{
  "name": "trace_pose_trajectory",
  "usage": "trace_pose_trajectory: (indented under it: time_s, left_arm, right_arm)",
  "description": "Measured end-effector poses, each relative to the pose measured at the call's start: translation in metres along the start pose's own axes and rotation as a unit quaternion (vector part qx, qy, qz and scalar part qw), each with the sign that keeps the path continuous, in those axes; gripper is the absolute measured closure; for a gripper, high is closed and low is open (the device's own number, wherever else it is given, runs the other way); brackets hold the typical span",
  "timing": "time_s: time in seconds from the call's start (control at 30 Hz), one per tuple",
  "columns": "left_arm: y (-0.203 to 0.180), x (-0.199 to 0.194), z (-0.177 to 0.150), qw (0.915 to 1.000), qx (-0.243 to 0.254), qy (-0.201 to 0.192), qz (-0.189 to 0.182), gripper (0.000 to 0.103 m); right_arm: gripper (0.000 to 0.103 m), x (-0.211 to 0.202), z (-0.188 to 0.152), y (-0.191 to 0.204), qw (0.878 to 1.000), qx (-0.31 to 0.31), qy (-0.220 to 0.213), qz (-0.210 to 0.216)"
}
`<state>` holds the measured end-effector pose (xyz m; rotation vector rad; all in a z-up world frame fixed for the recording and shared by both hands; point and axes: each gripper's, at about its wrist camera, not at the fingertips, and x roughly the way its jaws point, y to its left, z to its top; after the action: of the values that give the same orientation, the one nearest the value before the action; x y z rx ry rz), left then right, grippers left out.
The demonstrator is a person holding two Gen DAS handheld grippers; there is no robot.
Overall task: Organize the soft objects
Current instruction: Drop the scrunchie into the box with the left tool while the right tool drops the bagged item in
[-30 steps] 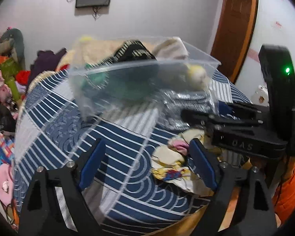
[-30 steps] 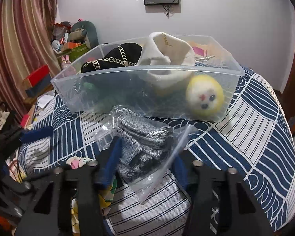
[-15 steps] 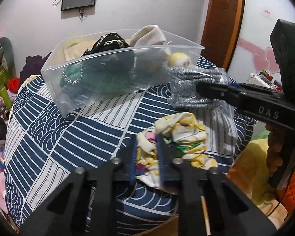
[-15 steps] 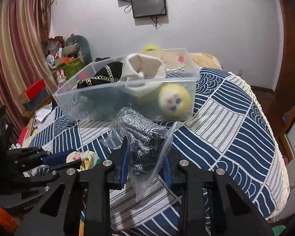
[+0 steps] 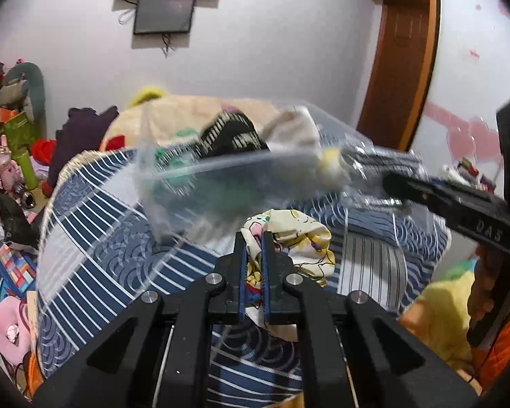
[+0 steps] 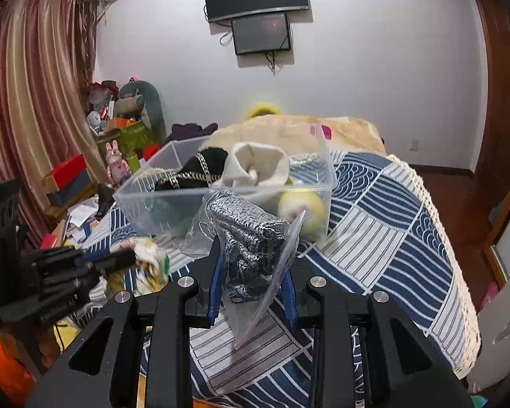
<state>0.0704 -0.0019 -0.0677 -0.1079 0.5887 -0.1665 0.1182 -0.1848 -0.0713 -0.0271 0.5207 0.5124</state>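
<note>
The left gripper [image 5: 253, 238] is pinching a yellow printed cloth [image 5: 299, 241] above the blue patterned bedspread [image 5: 95, 258]; its jaws have just been closing, and the cloth's near end is disappearing between the pads. The right gripper [image 6: 251, 272] is clamping a clear bag [image 6: 251, 238] of grey knit fabric, the bag's lower corner hanging below the jaws and the pads half hidden behind the plastic. Behind both, a clear bin [image 6: 142, 207] is sitting on the bed, holding a black chained item [image 6: 200, 166], a cream cloth [image 6: 255, 170] and a yellow plush [image 6: 301, 209]; green things lower down are too fogged to make out. In the left view the bin is smearing with motion blur, and the right gripper is cut off at the frame's edge.
</note>
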Motion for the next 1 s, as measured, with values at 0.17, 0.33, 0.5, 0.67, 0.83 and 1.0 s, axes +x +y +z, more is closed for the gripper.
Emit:
trace_pose_trajectory:
  time_s: [0.17, 0.33, 0.5, 0.67, 0.83, 1.0]
  left_arm:
    - [0.008, -0.014, 0.021, 0.9992, 0.002, -0.038, 0.014, 0.097]
    - [0.018, -0.024, 0.045, 0.9967, -0.006, -0.073, 0.034, 0.097]
    - [0.026, -0.023, 0.064, 0.9949, -0.018, -0.09, 0.043, 0.097]
    - [0.033, -0.014, 0.076, 0.9934, -0.026, -0.095, 0.059, 0.097]
    - [0.044, 0.001, 0.08, 0.994, -0.043, -0.082, 0.058, 0.097]
    - [0.052, 0.014, 0.08, 0.9927, -0.062, -0.078, 0.068, 0.097]
  right_arm:
    - [0.076, -0.006, 0.012, 0.002, 1.0, -0.005, -0.018, -0.002]
    - [0.076, -0.009, 0.028, 0.0, 0.999, -0.003, -0.043, -0.002]
    - [0.076, -0.003, 0.044, 0.005, 0.998, -0.005, -0.061, -0.002]
    - [0.076, 0.009, 0.058, 0.015, 0.998, -0.018, -0.064, -0.002]
    - [0.076, 0.028, 0.065, 0.024, 0.998, -0.028, -0.055, 0.01]
    - [0.076, 0.051, 0.061, 0.034, 0.999, -0.042, -0.029, 0.017]
